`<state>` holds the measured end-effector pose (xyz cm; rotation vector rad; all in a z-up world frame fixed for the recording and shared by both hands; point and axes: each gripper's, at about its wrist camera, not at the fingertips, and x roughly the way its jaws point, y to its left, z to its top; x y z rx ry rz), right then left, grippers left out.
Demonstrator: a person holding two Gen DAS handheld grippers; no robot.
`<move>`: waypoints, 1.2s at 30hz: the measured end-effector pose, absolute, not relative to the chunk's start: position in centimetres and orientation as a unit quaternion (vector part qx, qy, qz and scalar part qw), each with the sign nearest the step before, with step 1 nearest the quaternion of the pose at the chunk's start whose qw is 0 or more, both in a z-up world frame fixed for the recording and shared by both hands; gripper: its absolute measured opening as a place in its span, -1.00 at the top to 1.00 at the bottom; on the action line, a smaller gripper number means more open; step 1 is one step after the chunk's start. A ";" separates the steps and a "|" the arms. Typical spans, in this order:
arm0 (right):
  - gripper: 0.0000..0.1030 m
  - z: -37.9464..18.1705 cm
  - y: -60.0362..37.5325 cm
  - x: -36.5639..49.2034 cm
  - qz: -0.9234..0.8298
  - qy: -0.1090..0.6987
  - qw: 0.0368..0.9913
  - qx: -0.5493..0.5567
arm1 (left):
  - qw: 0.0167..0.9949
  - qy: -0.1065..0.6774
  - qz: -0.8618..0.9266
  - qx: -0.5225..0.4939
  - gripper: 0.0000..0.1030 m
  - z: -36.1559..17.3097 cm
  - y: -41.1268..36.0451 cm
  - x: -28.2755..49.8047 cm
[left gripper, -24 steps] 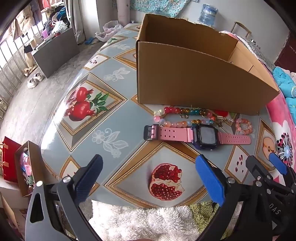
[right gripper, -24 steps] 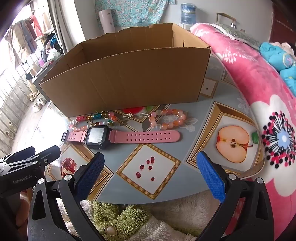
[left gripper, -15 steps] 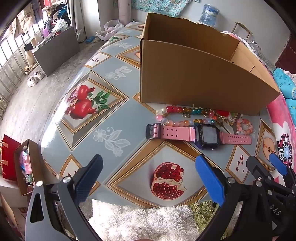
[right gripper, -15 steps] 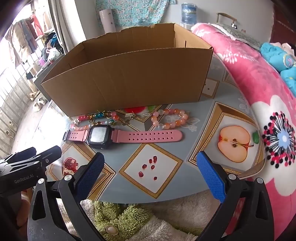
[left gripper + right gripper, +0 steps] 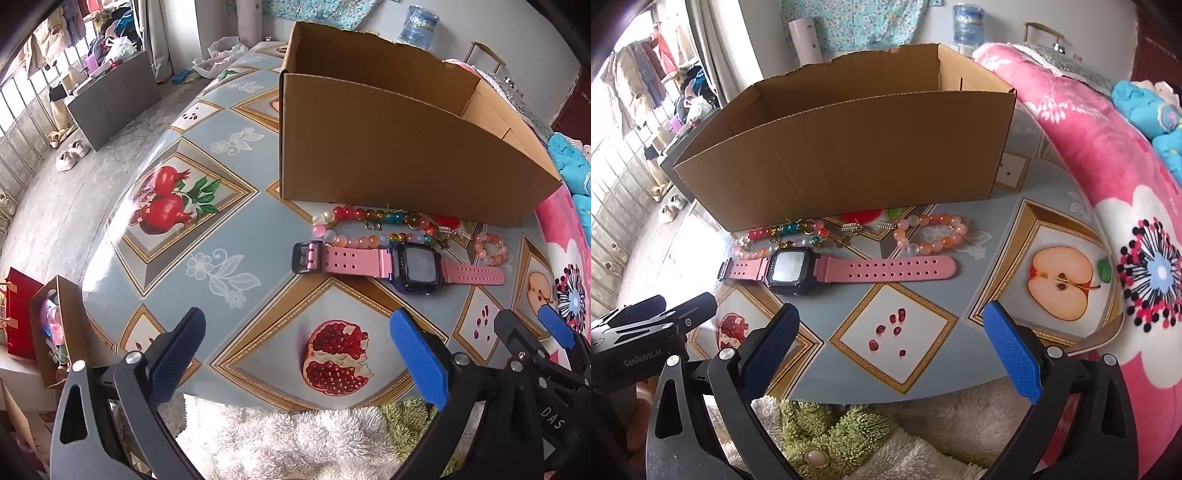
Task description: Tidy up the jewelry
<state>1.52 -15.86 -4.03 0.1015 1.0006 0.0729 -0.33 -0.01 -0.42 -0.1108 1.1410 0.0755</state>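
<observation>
A pink-strapped digital watch (image 5: 399,263) (image 5: 842,268) lies flat on the table in front of an open cardboard box (image 5: 399,147) (image 5: 849,147). A multicoloured bead bracelet (image 5: 369,225) (image 5: 783,234) lies between watch and box. A small peach bead bracelet (image 5: 491,248) (image 5: 931,233) lies to its right, with small metal charms (image 5: 866,227) beside it. My left gripper (image 5: 299,350) is open and empty, near the table's front edge. My right gripper (image 5: 892,341) is open and empty, in front of the watch strap.
The table (image 5: 229,229) has a fruit-print cover. A pink floral blanket (image 5: 1126,184) lies on the right. Fluffy white and green fabric (image 5: 280,439) sits below the front edge. The floor and a small box of items (image 5: 51,328) are to the left.
Both grippers have crept slightly forward toward the jewelry; the objects have not moved and both grippers stay open.
</observation>
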 end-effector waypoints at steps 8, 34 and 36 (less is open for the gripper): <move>-0.85 -3.9 -15.9 1.5 0.035 0.480 0.875 0.051 | 0.839 0.540 0.037 -0.051 -0.89 -0.2 -0.1 -0.4; -0.85 -4.1 -15.9 1.5 0.035 0.482 0.874 0.051 | 0.839 0.541 0.037 -0.051 -0.89 -0.2 0.0 -0.4; -0.85 -4.1 -15.9 1.6 0.034 0.482 0.874 0.051 | 0.839 0.540 0.037 -0.050 -0.89 -0.1 0.0 -0.5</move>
